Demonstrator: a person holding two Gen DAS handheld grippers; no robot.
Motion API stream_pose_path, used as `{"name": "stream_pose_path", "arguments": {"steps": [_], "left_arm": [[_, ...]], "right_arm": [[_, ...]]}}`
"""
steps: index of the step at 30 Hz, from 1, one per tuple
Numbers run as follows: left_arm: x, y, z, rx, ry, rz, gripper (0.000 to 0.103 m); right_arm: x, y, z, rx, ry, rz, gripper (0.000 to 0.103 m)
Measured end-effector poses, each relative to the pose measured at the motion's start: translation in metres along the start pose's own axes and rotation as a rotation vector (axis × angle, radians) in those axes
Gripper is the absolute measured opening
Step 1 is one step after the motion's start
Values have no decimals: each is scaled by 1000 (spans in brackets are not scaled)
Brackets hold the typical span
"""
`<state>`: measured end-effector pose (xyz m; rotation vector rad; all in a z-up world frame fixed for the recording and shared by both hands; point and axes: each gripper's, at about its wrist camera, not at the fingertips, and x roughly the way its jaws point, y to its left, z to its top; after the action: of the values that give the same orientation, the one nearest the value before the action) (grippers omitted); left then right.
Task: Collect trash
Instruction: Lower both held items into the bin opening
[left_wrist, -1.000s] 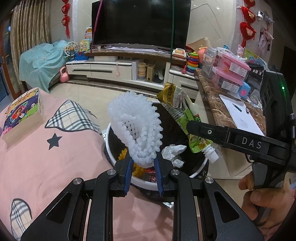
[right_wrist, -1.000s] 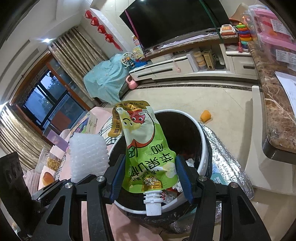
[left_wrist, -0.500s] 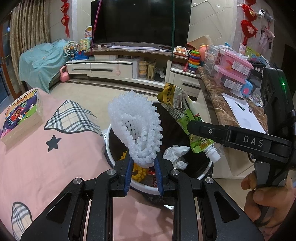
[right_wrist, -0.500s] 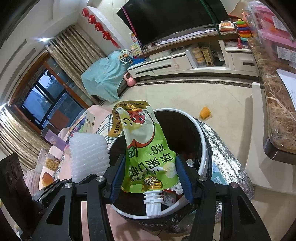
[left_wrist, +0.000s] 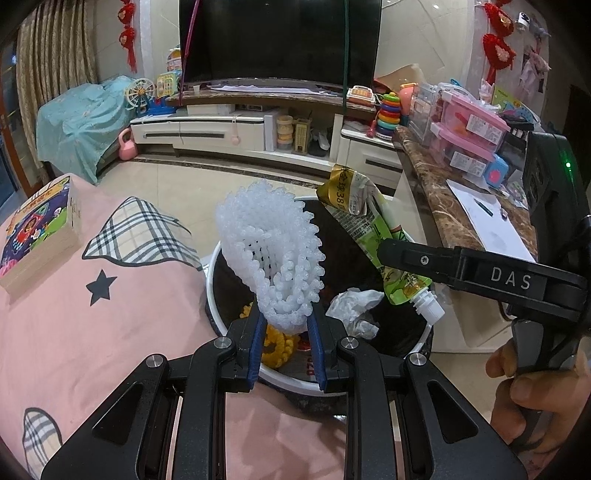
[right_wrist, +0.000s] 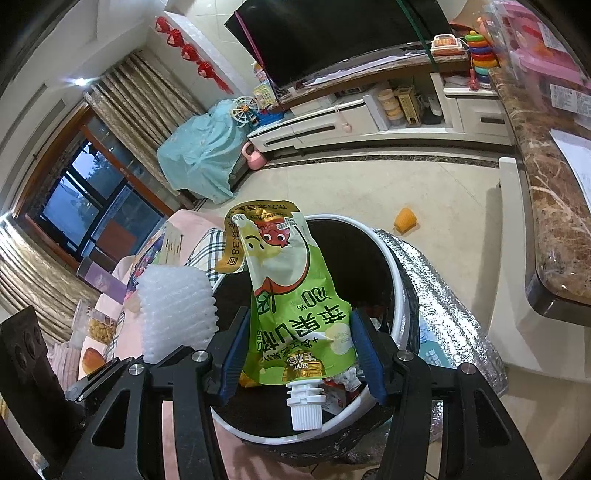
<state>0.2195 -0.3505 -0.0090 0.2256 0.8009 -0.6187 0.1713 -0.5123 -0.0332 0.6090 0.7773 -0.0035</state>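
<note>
Left tongs (left_wrist: 284, 325): bottom centre of the left wrist view, pinching the lower end of a white foam fruit net (left_wrist: 271, 254), which stands up over the bin mouth.
Right tongs (right_wrist: 299, 350): bottom centre of the right wrist view, pressed on both side edges of a green juice pouch (right_wrist: 295, 306), spout down, just above the bin rim.
Trash bin (left_wrist: 212, 291): centre of both views, black-lined with a white rim, beside the pink bed cover (left_wrist: 92, 314); crumpled tissue (left_wrist: 352, 306) and yellow scraps already lie inside.
Step in hand: both pieces seem poised over the opening, at the point of release.
Next move: probably spread each pair of tongs so net and pouch fall inside; the tall net may need lowering first so it does not tip onto the bed.
Farther off: an orange piece (right_wrist: 405, 220) on the floor beyond the bin, upper right of centre; whether it is trash I cannot tell.
Hidden: the bin's bottom and near wall are blocked by the tongs; labels in the bin are unreadable.
</note>
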Motion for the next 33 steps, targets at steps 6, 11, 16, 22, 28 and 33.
{"name": "stream_pose_path", "arguments": {"steps": [6,11,16,22,28,33], "left_arm": [[3,-1,2,3,7,3,20],[7,-1,2,0,15,7,20],[9,0,3,4,22,6,21],[9,0,4,4,20,5,21],[10,1,5,5,22,9,22],[7,3,5,-2,19,24,46]], "right_arm": [[2,0,1,7,10,2,55],[3,0,1,7,11,3,56],[5,0,4,9,11,1,56],[6,-1,5,9,10,-1,56],[9,-1,5,9,21,-4,57],[10,-3,7,24,26,-4,63]]}}
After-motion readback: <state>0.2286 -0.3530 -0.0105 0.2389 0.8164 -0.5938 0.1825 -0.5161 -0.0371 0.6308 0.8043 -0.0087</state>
